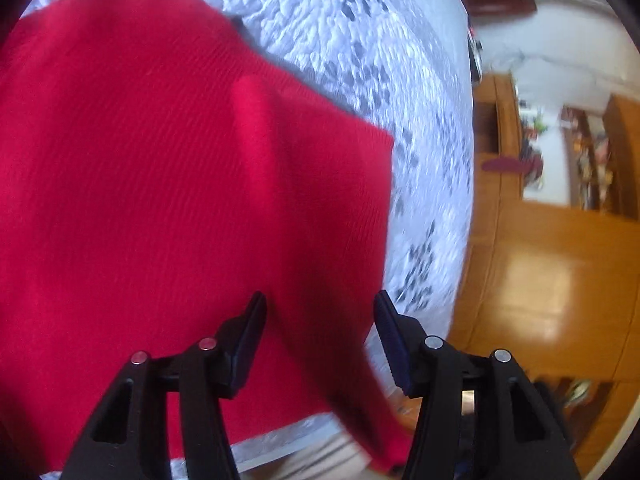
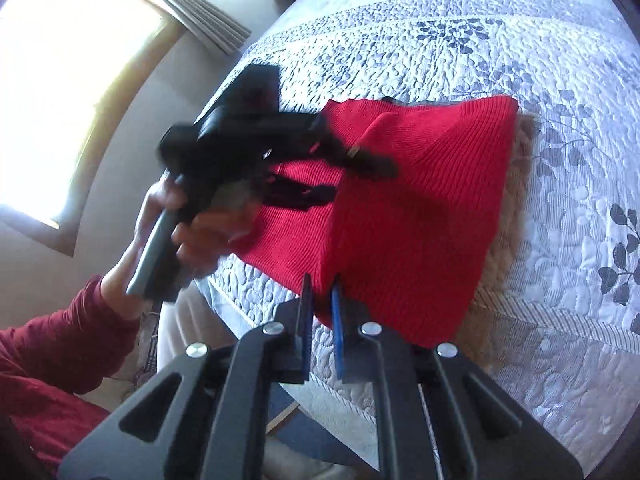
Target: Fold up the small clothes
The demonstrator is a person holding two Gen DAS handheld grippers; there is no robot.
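Observation:
A red ribbed knit garment (image 2: 416, 208) lies partly folded on the quilted bed; it fills the left wrist view (image 1: 160, 184). My left gripper (image 1: 320, 312) is open just above the garment's near edge, holding nothing. In the right wrist view it shows blurred over the garment's left part (image 2: 360, 160). My right gripper (image 2: 320, 292) has its jaws nearly together with a narrow gap, at the garment's near edge. I cannot tell whether cloth is pinched between them.
The bed has a white quilt with grey leaf print (image 2: 560, 80). A tan cloth (image 2: 516, 216) lies under the garment's right side. The bed edge runs near the grippers (image 1: 460, 240), with wooden floor (image 1: 552, 280) and shelves (image 1: 592, 160) beyond. A bright window (image 2: 60, 80) is at left.

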